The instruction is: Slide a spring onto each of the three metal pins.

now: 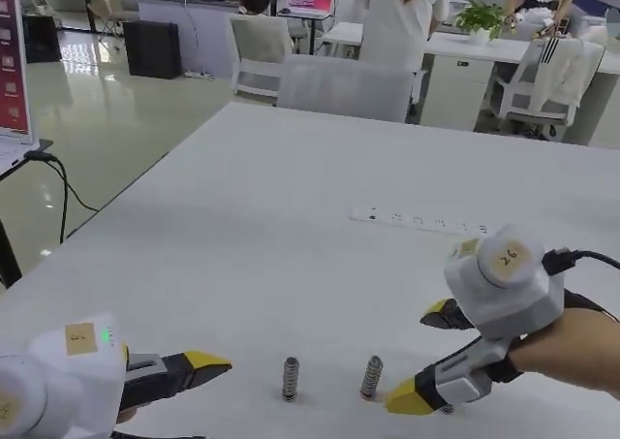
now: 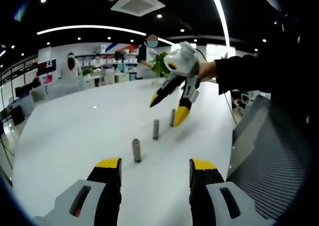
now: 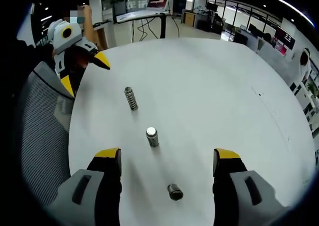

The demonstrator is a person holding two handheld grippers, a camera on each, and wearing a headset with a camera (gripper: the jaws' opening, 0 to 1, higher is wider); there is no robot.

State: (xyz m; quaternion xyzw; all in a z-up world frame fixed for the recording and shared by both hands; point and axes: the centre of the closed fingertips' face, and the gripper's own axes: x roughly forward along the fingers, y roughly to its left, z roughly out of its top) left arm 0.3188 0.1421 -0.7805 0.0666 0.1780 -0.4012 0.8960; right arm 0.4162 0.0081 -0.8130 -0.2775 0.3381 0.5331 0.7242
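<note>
Two coiled springs stand upright on the white bench [image 1: 291, 216] in the head view: the left spring [image 1: 291, 378] and the middle spring [image 1: 372, 376], near each other at the front edge. The right gripper [image 1: 421, 357] sits just beside the middle spring, fingers spread wide and holding nothing. The left gripper [image 1: 199, 398] lies low at the near left, apart from both springs.

Left gripper view: the left gripper [image 2: 155, 164] has its fingers wide apart and empty. Ahead, in one row, stand the left spring [image 2: 136, 150], the middle spring [image 2: 156, 129] and a third pin [image 2: 172, 117]. The right gripper [image 2: 168, 110] hangs spread there, one finger just beside that pin.

Right gripper view: the right gripper [image 3: 167, 154] has its fingers wide apart and empty. The third pin [image 3: 175, 191] stands between them; whether it carries a spring cannot be told. Beyond stand the middle spring [image 3: 152, 136] and the left spring [image 3: 131, 98]. The left gripper [image 3: 85, 75] is spread at the bench edge.
</note>
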